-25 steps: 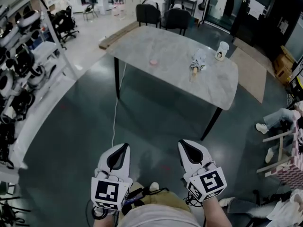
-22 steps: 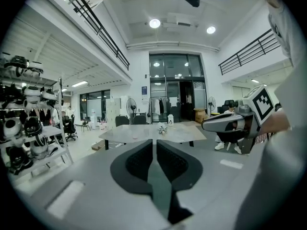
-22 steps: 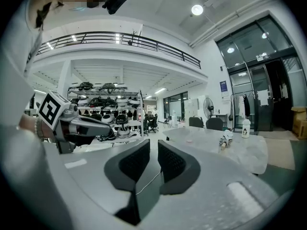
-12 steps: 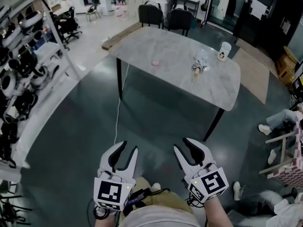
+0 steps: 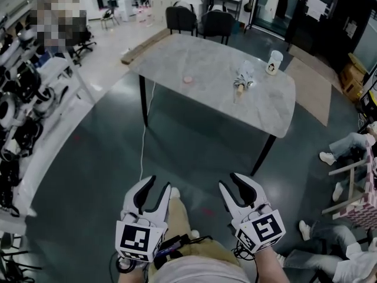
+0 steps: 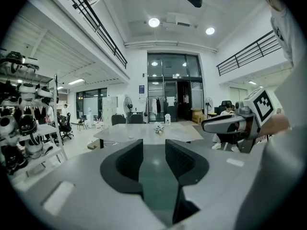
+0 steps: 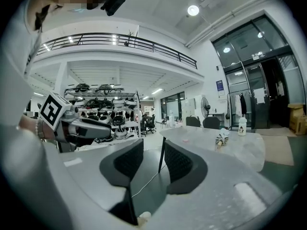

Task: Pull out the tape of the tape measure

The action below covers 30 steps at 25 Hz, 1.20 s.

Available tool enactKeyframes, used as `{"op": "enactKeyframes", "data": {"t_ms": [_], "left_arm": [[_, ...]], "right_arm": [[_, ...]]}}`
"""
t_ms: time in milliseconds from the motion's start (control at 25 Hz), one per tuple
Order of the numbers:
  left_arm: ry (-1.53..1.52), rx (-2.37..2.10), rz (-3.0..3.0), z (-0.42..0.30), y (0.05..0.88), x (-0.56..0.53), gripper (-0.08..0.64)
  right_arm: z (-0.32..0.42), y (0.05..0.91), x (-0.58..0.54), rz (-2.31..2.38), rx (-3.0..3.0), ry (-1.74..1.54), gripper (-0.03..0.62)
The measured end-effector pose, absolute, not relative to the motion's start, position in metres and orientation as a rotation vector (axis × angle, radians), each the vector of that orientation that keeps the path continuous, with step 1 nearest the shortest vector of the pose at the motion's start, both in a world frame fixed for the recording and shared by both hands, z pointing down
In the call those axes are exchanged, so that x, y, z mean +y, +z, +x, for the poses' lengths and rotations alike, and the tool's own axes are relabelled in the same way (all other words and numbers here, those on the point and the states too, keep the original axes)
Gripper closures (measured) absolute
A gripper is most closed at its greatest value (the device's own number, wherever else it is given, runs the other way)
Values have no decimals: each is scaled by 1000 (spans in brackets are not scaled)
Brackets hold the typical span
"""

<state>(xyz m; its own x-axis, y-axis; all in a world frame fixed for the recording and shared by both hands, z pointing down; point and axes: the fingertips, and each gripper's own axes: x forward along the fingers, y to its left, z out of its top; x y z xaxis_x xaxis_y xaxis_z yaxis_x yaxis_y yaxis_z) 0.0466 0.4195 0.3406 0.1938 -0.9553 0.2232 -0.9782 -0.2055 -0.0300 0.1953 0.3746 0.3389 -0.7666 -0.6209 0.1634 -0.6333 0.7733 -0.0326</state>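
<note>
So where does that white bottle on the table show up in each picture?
Head view: the white bottle stands upper right, at the table's far side.
Left gripper view: the bottle is small, just right of centre.
Right gripper view: the bottle is right of centre, mid-height.
Shared landmark: the folded umbrella lying left of it in every view.

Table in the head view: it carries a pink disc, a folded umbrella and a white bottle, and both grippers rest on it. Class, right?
No: the head view shows the left gripper and right gripper over the floor, short of the table, fingers just opening, nothing between them. Pink disc, folded umbrella and white bottle are on it.
</note>
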Motion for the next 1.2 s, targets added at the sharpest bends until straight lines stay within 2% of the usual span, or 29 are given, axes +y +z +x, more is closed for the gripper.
{"op": "enactKeyframes", "data": {"t_ms": [360, 1200], "left_arm": [[252, -1861, 2377, 35, 339, 362, 416], [319, -1733, 2476, -50, 329, 189, 410]], "right_arm": [[188, 339, 333, 1063, -2794, 126, 460], [104, 330, 179, 1196, -2720, 197, 460]]}}
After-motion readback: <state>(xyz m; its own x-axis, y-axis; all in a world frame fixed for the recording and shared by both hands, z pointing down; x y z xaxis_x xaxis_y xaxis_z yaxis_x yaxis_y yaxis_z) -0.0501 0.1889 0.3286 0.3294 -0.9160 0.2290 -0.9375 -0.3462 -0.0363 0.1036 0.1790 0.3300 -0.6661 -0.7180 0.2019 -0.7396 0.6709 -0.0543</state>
